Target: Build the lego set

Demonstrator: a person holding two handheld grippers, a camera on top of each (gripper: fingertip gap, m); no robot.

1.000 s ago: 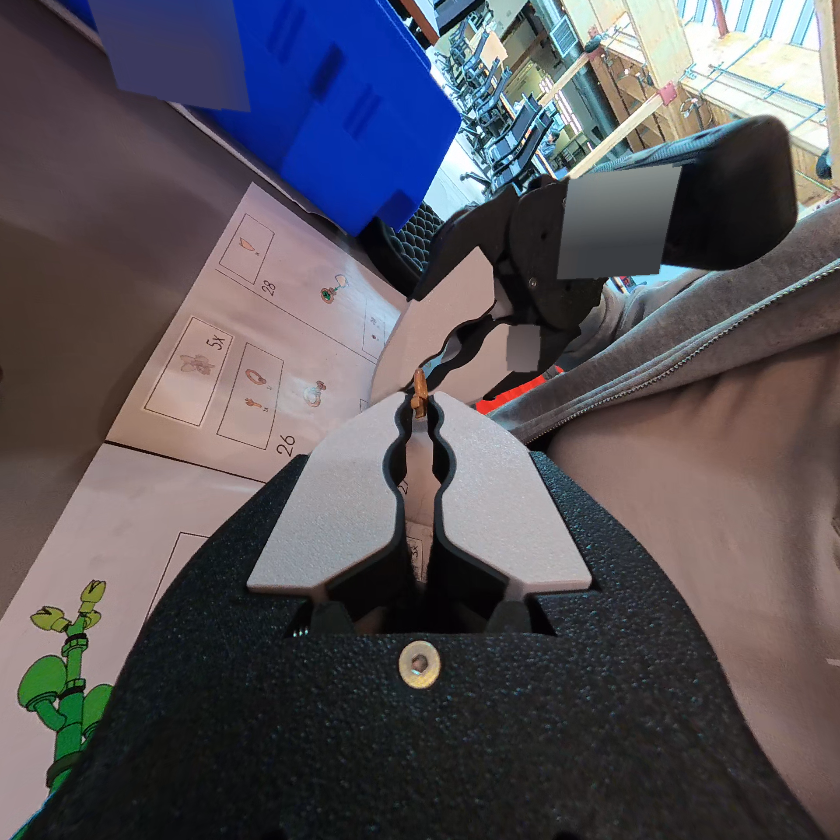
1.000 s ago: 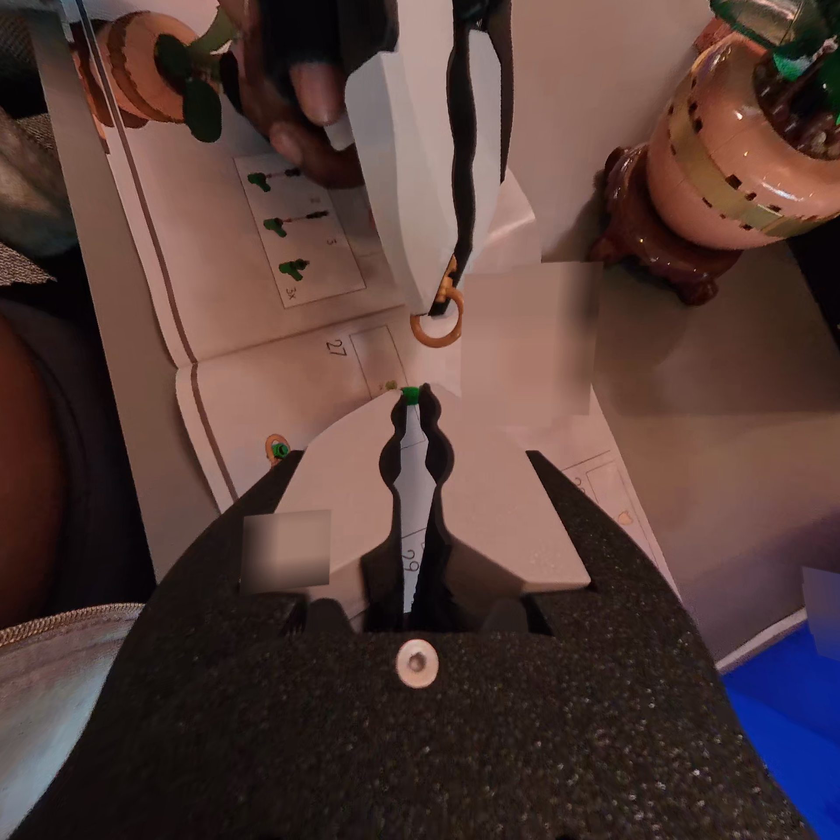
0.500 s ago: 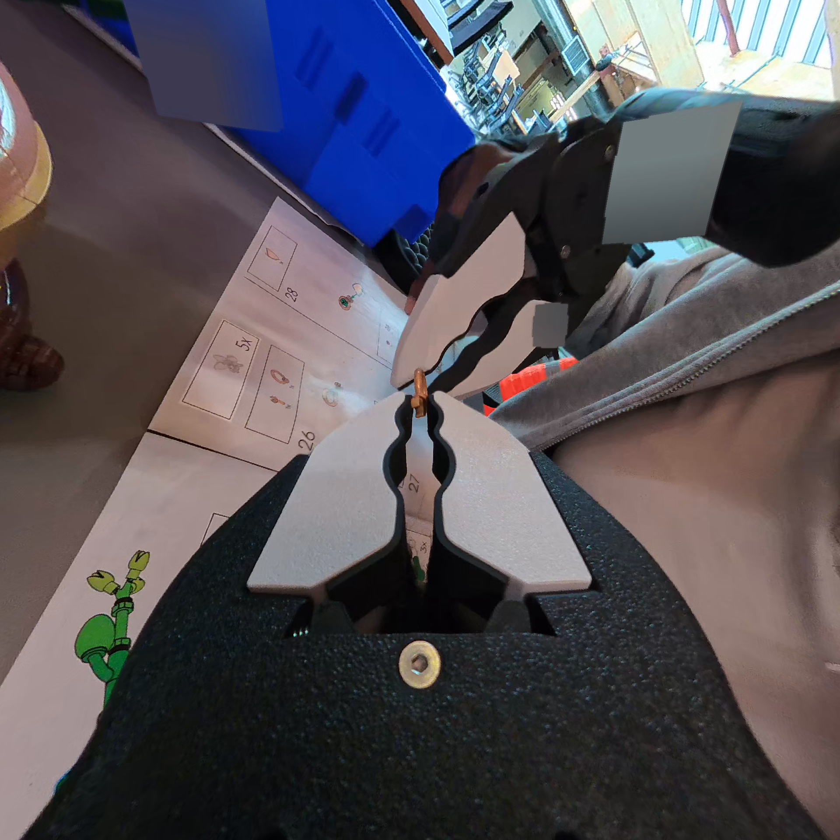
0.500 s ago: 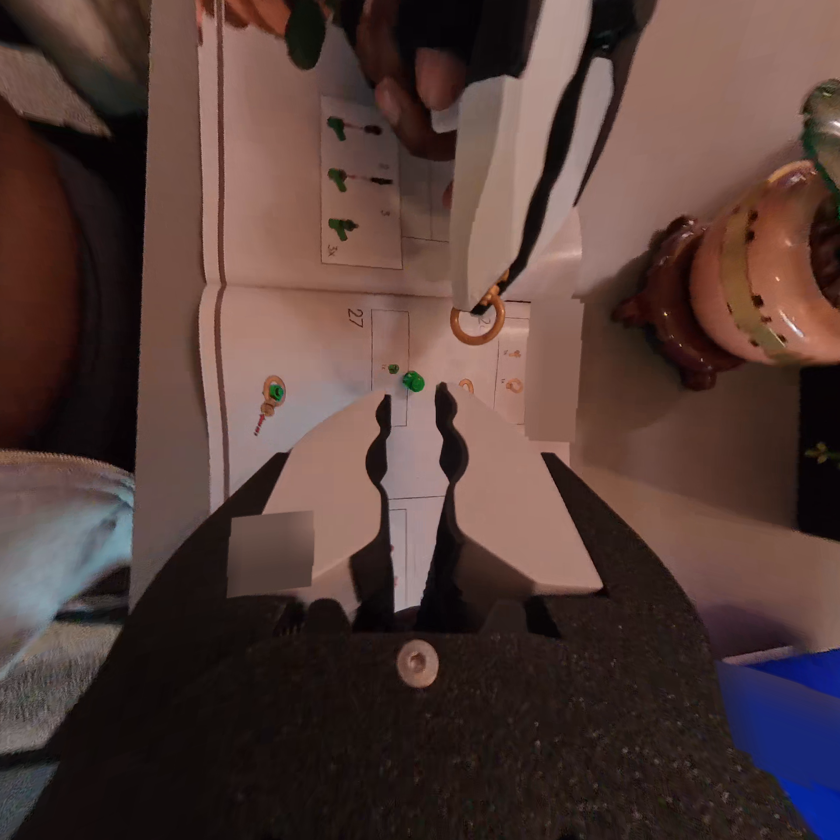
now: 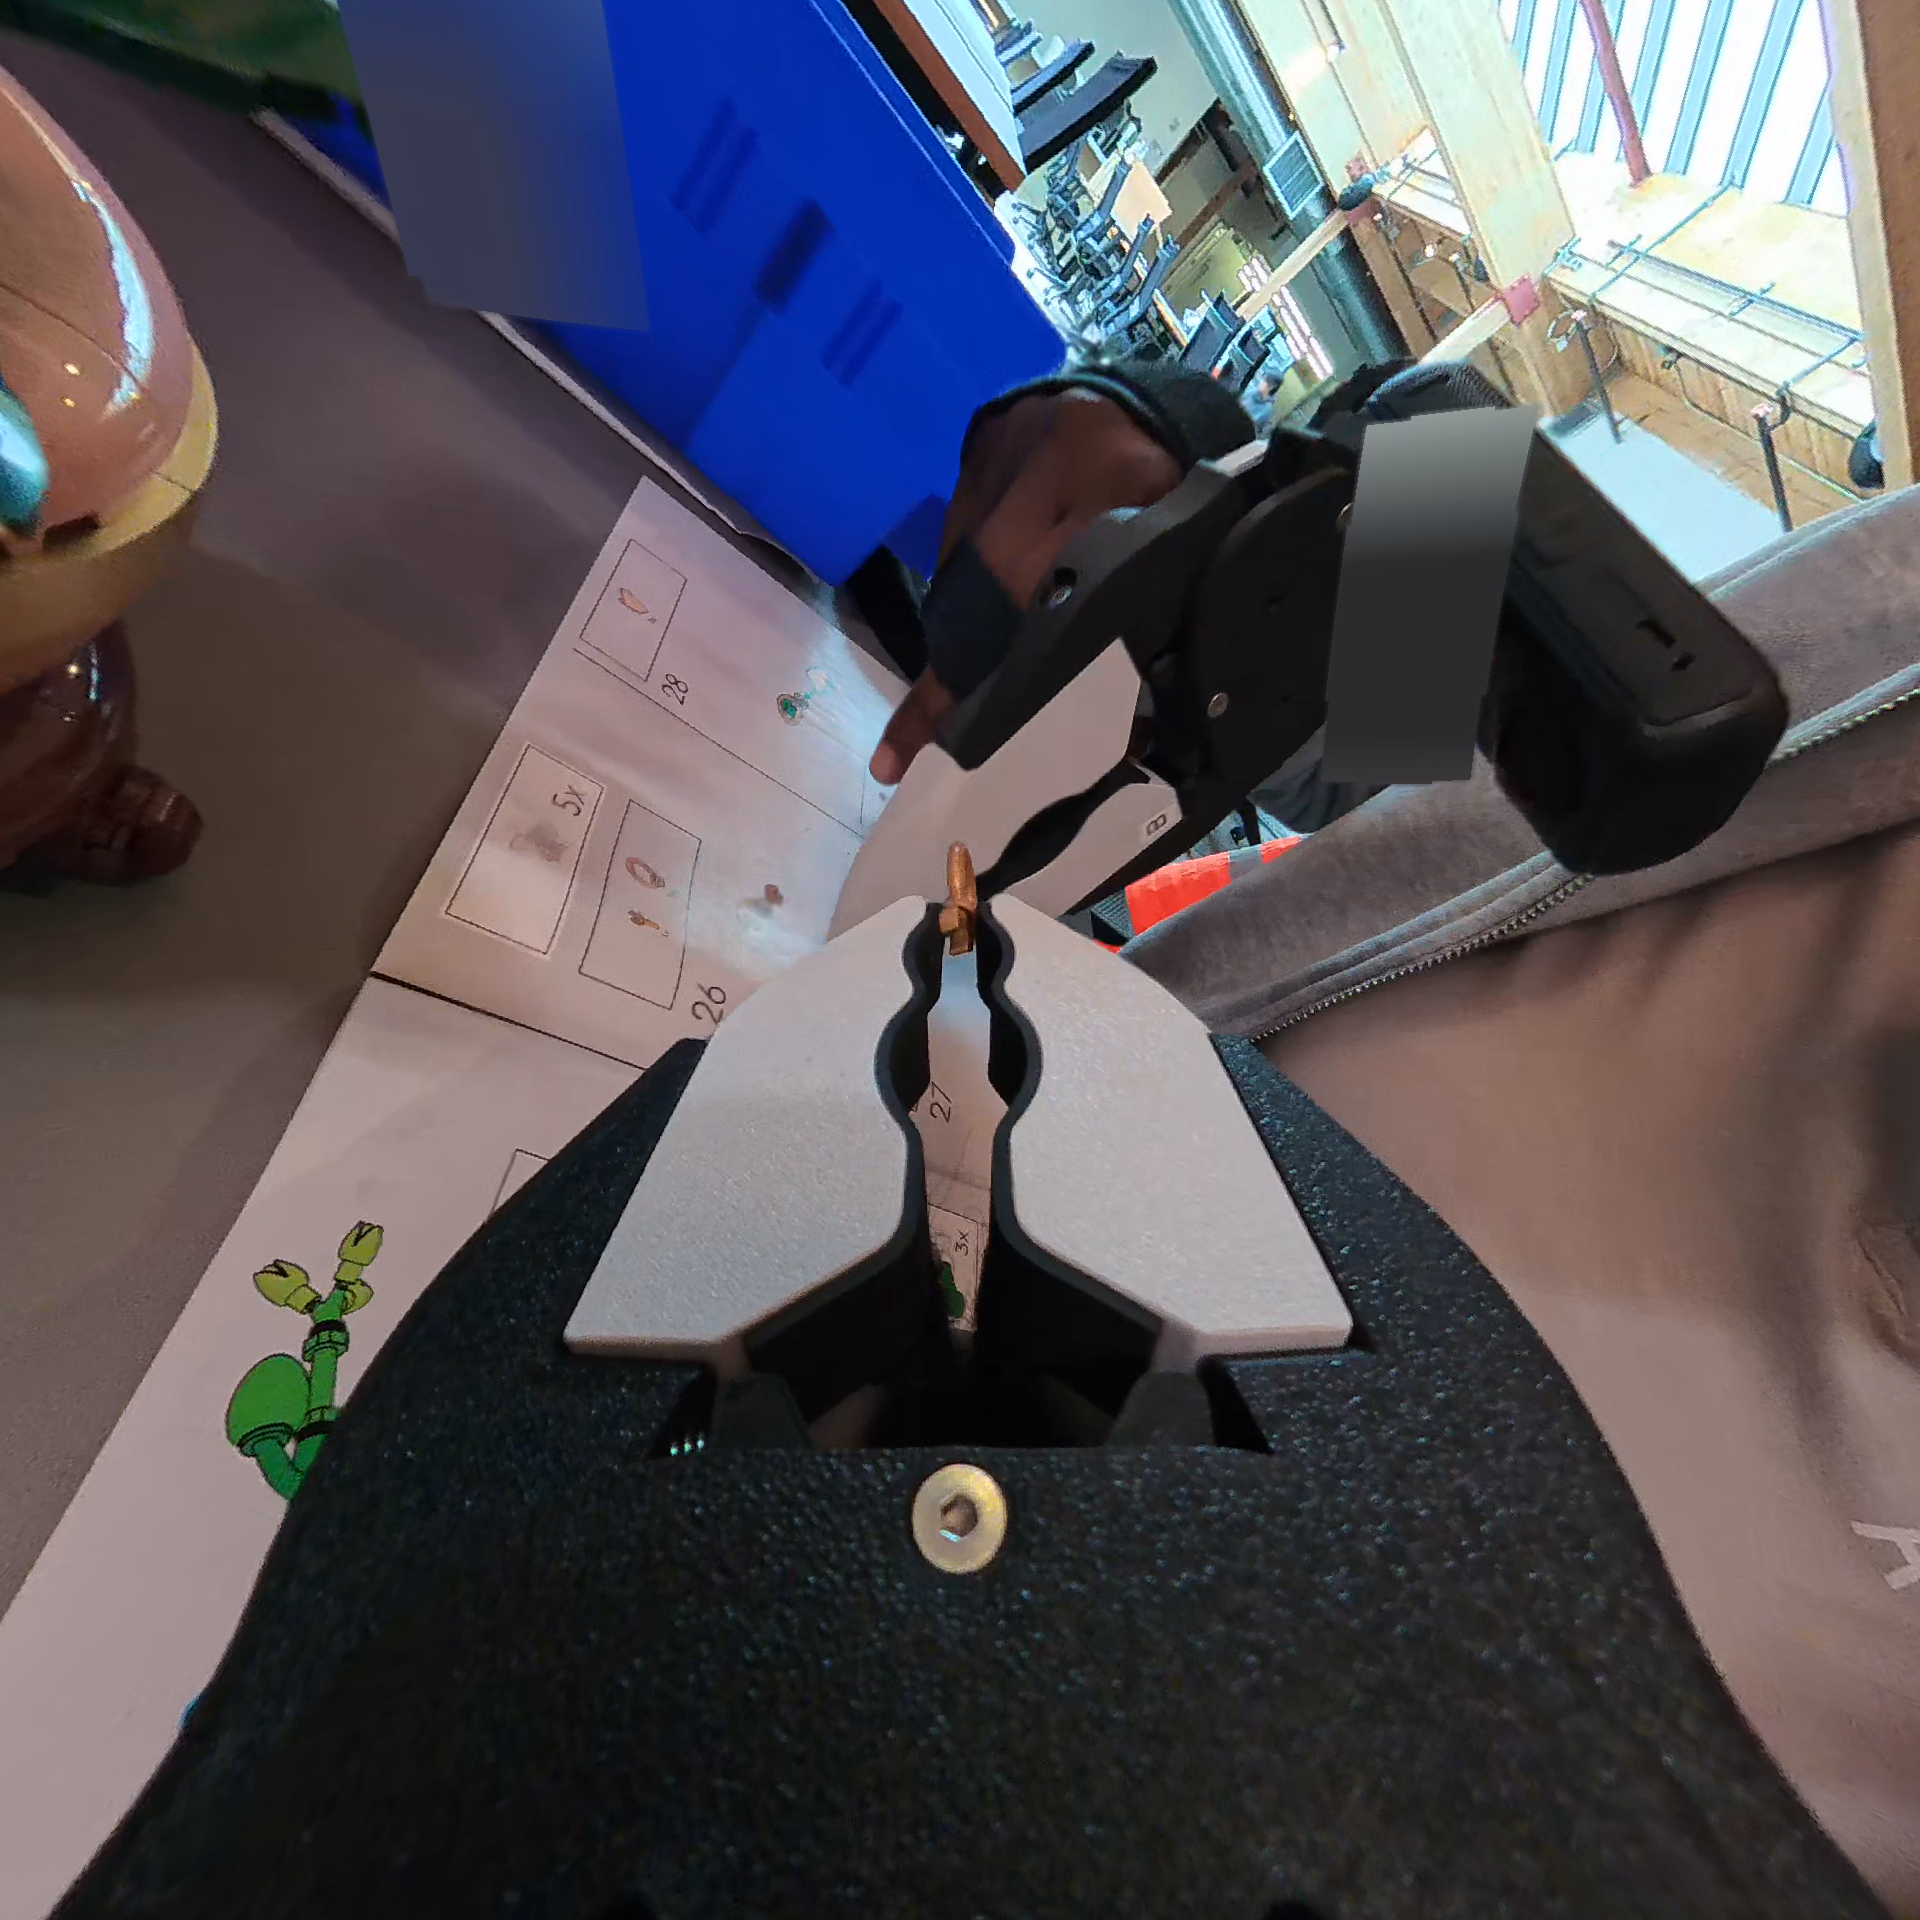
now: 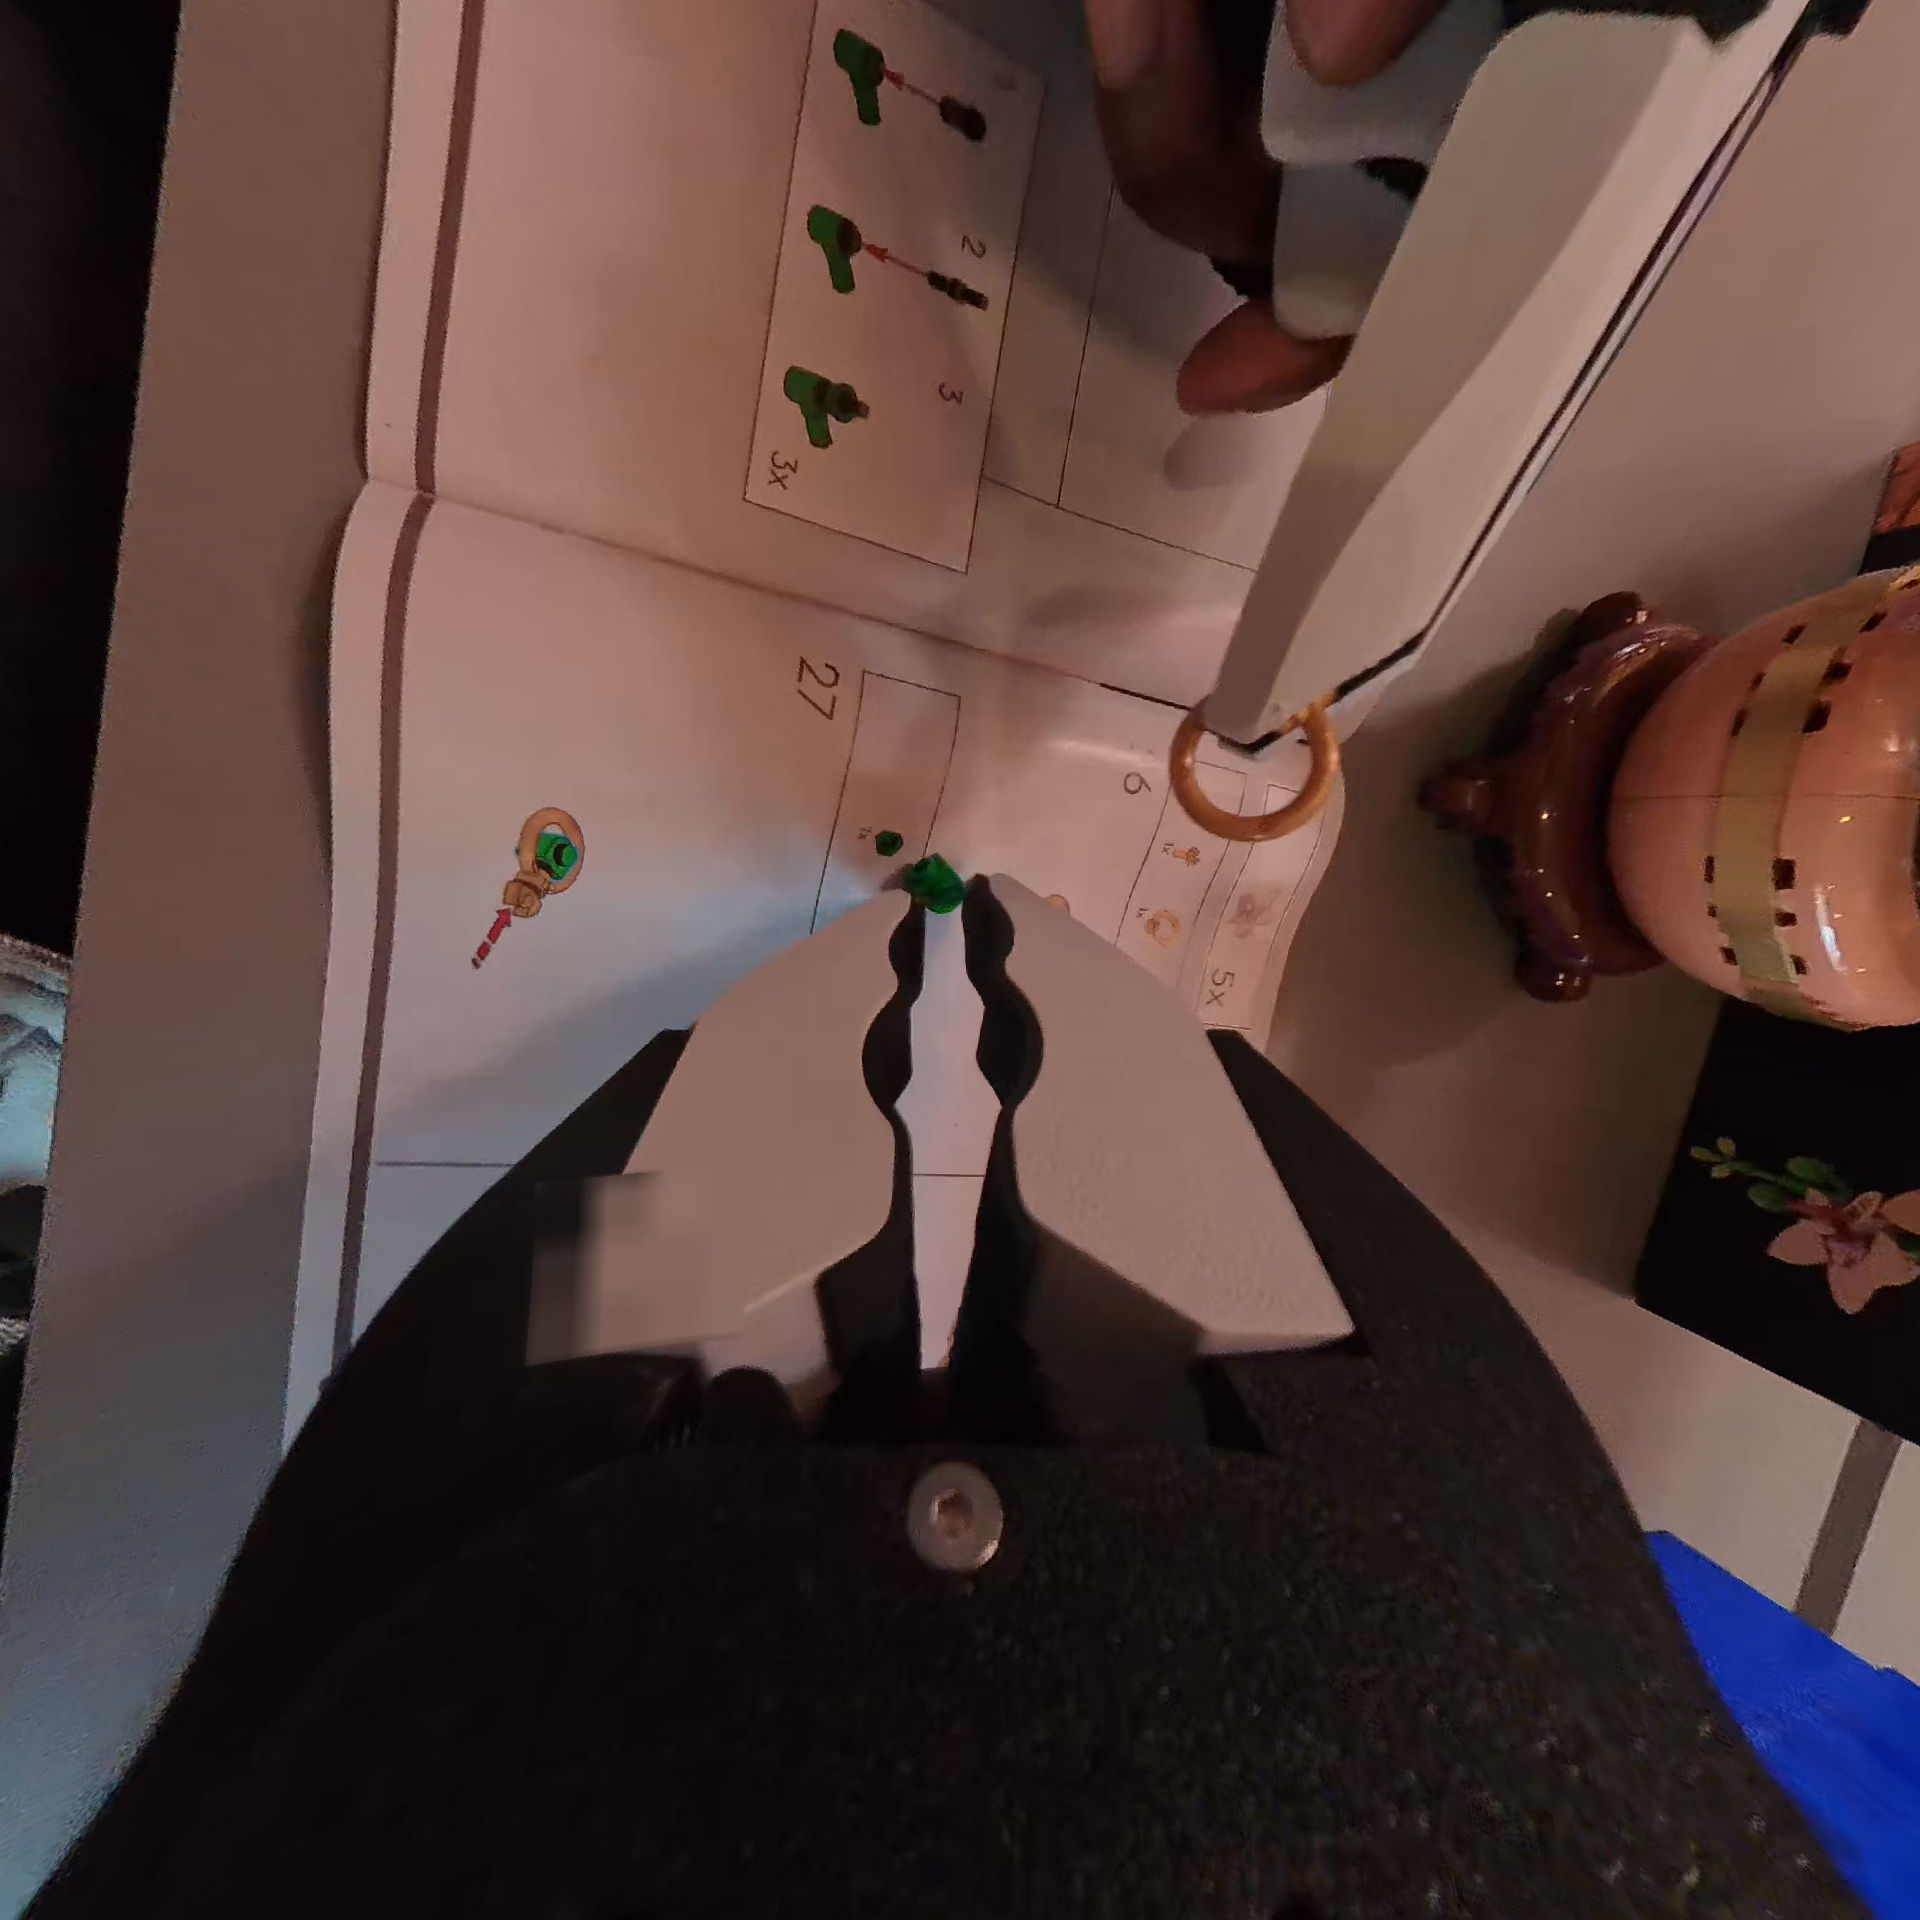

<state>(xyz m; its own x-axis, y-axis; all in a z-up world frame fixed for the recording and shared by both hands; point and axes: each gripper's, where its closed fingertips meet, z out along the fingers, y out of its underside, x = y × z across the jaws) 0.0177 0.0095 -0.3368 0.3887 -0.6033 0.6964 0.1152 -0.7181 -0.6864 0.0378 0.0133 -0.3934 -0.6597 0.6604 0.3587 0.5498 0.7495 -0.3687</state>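
Note:
My left gripper (image 5: 957,909) is shut on a tan ring piece (image 5: 957,883), seen edge-on at its tips. In the right wrist view it (image 6: 1262,732) reaches in from the top right with the ring (image 6: 1247,834) hanging below its tips. My right gripper (image 6: 943,891) has its tips closed narrowly on a small green piece (image 6: 932,883), low over the open instruction booklet (image 6: 644,727). In the left wrist view the right gripper (image 5: 1023,842) sits just beyond my left tips. The ring and the green piece are apart.
A pink and gold vase model on a brown base (image 6: 1766,810) stands to the right of the booklet, also at the left wrist view's left edge (image 5: 62,416). A black box with a flower picture (image 6: 1818,1226) and a blue bin (image 5: 790,260) are nearby. A person's grey hoodie (image 5: 1558,1143) is close. The gap from one gripper's tips to the other's is roughly 6 centimeters.
The right gripper opened and left the green piece on the booklet, then closed around it again, lower over the page. The left gripper kept the ring and shifted right.

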